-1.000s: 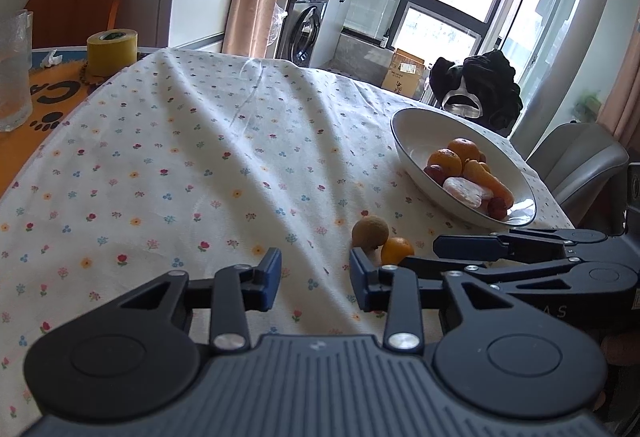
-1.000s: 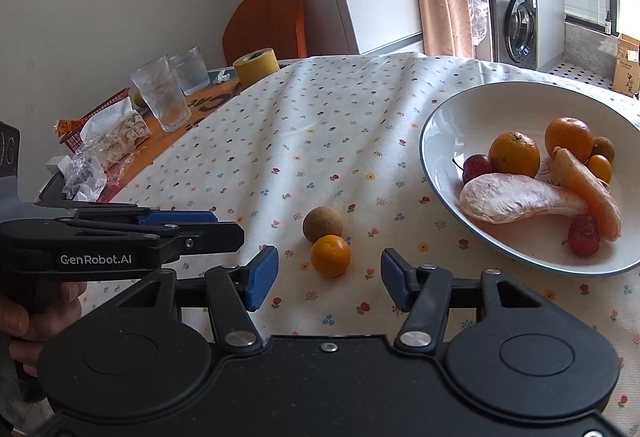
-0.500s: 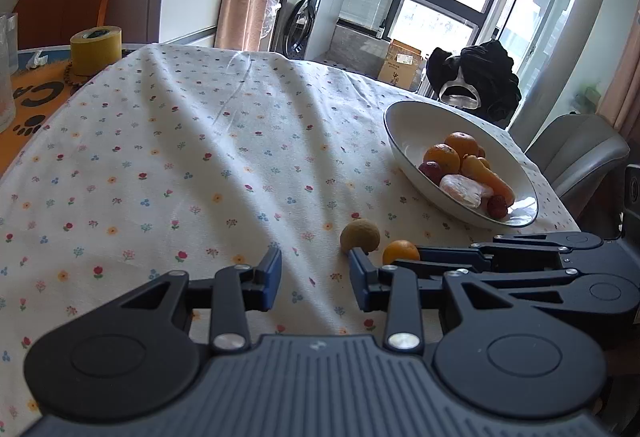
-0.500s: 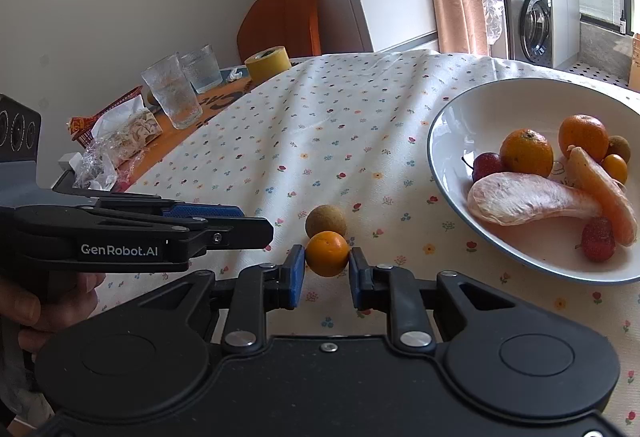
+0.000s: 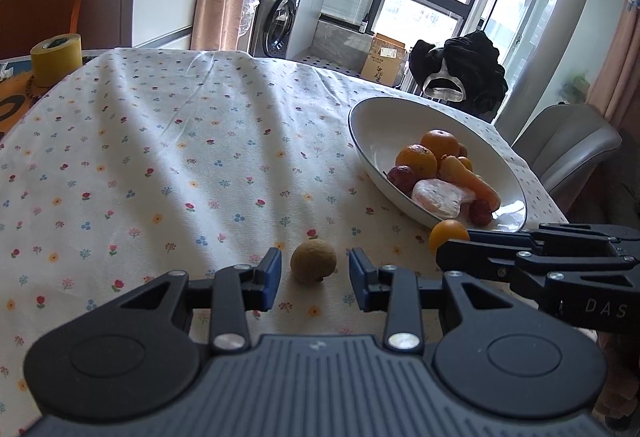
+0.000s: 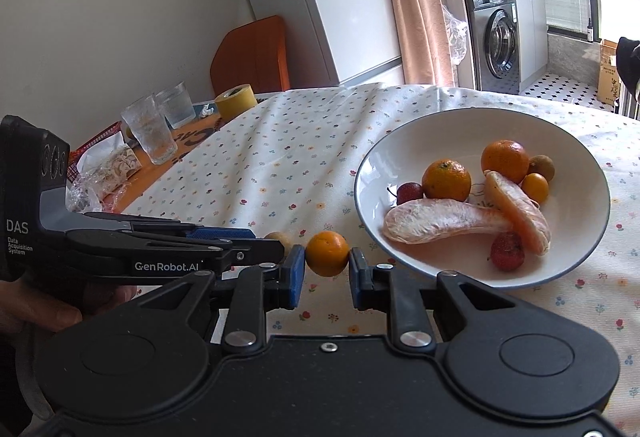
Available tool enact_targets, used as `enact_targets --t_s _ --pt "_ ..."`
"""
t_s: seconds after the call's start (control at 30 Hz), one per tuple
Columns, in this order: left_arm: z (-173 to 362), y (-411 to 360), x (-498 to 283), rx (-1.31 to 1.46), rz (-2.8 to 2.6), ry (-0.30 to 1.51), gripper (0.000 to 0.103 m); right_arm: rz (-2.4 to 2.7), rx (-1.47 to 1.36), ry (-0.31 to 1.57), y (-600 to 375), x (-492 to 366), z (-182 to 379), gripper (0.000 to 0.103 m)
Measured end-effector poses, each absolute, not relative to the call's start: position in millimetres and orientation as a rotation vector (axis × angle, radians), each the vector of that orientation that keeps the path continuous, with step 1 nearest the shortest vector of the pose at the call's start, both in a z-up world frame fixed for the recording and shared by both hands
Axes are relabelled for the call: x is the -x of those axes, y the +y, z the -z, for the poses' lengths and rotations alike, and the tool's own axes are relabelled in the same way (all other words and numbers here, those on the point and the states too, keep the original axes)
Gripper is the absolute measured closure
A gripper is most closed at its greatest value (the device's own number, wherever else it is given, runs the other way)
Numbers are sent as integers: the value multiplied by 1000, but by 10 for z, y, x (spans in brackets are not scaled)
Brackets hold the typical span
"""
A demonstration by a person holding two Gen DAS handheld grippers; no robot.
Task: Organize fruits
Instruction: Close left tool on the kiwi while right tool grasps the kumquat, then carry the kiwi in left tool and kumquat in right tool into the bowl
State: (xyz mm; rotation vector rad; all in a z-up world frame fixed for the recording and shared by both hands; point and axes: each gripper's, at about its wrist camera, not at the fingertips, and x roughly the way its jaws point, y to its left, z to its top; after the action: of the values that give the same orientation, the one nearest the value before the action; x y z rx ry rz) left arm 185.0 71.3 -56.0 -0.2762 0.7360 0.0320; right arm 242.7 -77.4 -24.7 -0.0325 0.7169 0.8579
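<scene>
The left gripper (image 5: 314, 274) is held level and low, its blue-padded jaws parted wide. The right gripper (image 6: 323, 269) sits just to its right, jaws drawn in close with the pads nearly together. A hand (image 6: 60, 311) grips the left gripper's handle from below.

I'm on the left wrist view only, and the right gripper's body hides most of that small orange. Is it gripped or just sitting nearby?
Observer: The right gripper has its blue pads against both sides of the small orange, so it looks gripped.
Operator: Anything past the tape roll on my far left to steer clear of?
Observer: Yes, two glasses stand next to the yellow tape roll, on the orange mat beyond the tablecloth's edge.
</scene>
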Motion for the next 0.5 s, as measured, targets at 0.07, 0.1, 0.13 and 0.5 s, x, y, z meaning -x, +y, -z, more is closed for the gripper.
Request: enact_targets --t_s 0.07,0.1,0.13,0.5 --pt "573 692 -1902 274 -30 740 68 -841 23 709 -823 -2452 225 81" --pt "582 685 -1929 273 -29 742 68 -833 18 705 -857 -2464 219 81" --pt "593 677 -1950 271 -30 745 68 -827 13 701 -886 -2478 211 81" --pt "621 668 -2034 282 -44 761 79 -750 -17 692 -1098 -2637 221 81"
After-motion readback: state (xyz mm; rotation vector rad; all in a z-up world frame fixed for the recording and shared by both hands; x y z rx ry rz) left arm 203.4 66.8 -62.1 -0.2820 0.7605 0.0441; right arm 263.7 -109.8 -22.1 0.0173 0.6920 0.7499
